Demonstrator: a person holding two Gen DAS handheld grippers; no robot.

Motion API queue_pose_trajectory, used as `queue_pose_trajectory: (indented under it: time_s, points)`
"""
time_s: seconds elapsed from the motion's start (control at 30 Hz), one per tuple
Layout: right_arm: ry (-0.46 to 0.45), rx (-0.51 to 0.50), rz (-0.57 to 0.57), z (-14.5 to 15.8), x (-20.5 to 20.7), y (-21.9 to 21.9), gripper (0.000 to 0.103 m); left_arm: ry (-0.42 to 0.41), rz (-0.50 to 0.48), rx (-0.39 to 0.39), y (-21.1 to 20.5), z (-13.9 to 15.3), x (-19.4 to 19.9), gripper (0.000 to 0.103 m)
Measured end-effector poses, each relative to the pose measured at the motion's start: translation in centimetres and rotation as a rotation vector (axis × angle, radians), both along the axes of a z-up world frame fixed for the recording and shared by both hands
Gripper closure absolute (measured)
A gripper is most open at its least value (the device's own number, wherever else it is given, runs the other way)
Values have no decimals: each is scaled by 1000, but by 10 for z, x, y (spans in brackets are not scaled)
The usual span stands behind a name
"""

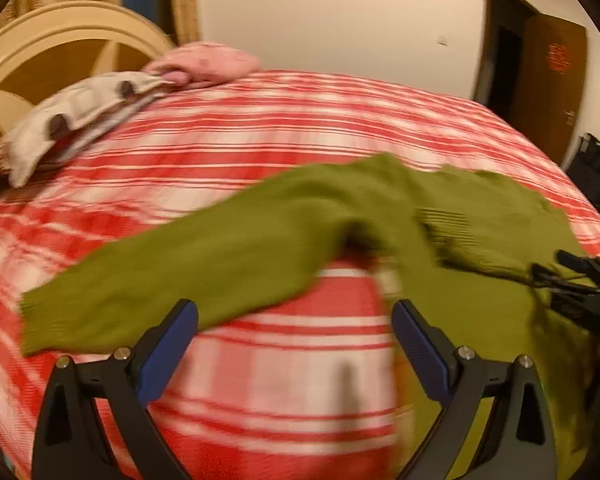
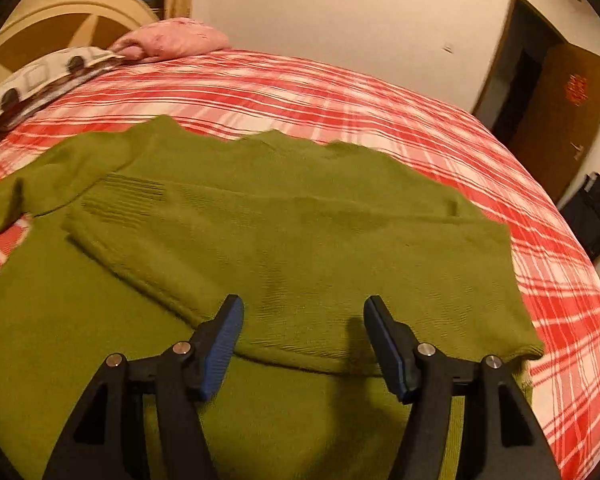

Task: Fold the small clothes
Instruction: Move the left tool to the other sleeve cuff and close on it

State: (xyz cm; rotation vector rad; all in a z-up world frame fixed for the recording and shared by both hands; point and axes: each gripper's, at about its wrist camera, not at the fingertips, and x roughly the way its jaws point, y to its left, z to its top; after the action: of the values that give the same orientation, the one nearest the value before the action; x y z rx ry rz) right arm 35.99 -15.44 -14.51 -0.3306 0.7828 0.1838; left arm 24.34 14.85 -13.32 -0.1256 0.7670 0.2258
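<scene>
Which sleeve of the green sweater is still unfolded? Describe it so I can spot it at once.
Start at the red-and-white plaid bed cover. The olive-green sweater lies spread on it. The unfolded sleeve stretches out over bare plaid towards the pillow side, unlike the other sleeve, which lies folded across the sweater's body.

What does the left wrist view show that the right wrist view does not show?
Only the left wrist view shows the long sleeve stretched to its cuff, and the right gripper at the frame edge. Only the right wrist view shows the folded-over sleeve on the sweater body. Both show the green sweater, the plaid bedcover and the pink pillow.
</scene>
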Motion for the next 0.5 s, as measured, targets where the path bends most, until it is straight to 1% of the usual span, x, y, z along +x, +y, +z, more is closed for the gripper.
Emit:
queue_pose_trajectory:
  time_s: [0.07, 0.23, 0.37, 0.5]
  points:
    - [-8, 0, 17, 3, -5, 4, 40, -8, 51, 20, 27, 2, -12, 3]
    - [6, 38, 88, 11, -27, 20, 40, 11, 162, 54, 84, -3, -29, 3]
    - [-14, 44, 169, 15, -52, 37, 39, 23, 264, 50, 130, -9, -48, 3]
    - [-49, 39, 205, 14, -64, 48, 40, 29, 331, 48, 160, -15, -64, 4]
